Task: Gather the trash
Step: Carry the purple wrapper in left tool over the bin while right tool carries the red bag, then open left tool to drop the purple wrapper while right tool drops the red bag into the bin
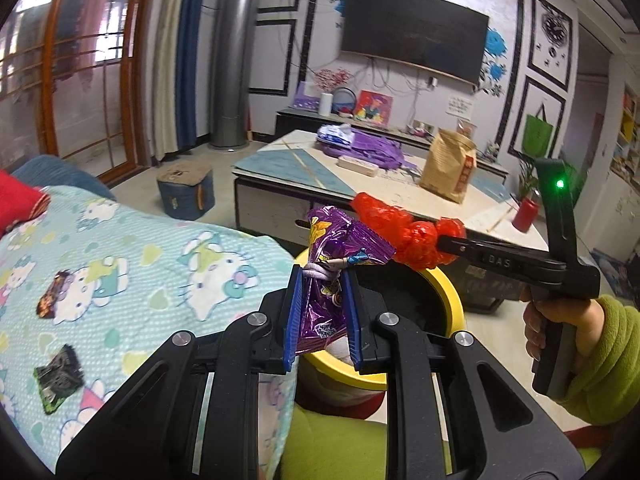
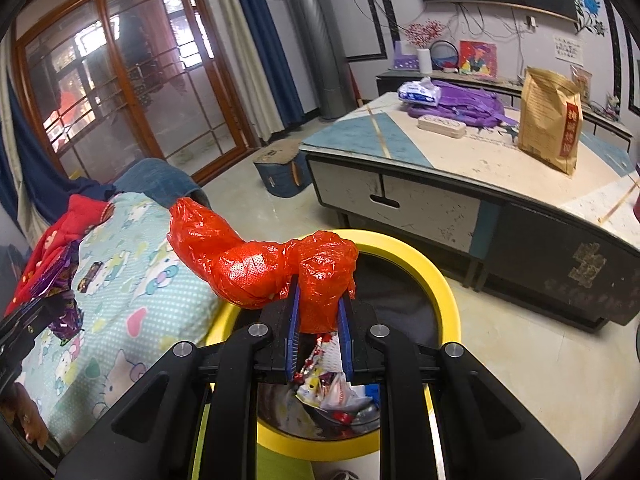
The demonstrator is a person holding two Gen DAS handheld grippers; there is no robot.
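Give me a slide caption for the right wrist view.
Right tongs clamp a crumpled red plastic bag above the yellow-rimmed trash bin.

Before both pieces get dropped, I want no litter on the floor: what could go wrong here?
1. The red plastic bag trails sideways past the yellow bin rim toward the bed, so it could drape outside when the right tongs let go.
2. The purple wrapper in the left tongs hangs near the rim's edge and might flutter onto the blanket.

I see soft, even daylight entering through the glass doors (image 2: 120, 92) at ten o'clock. Both views are sharp at centre, with strong fisheye bending and dark corners; shadows are faint.
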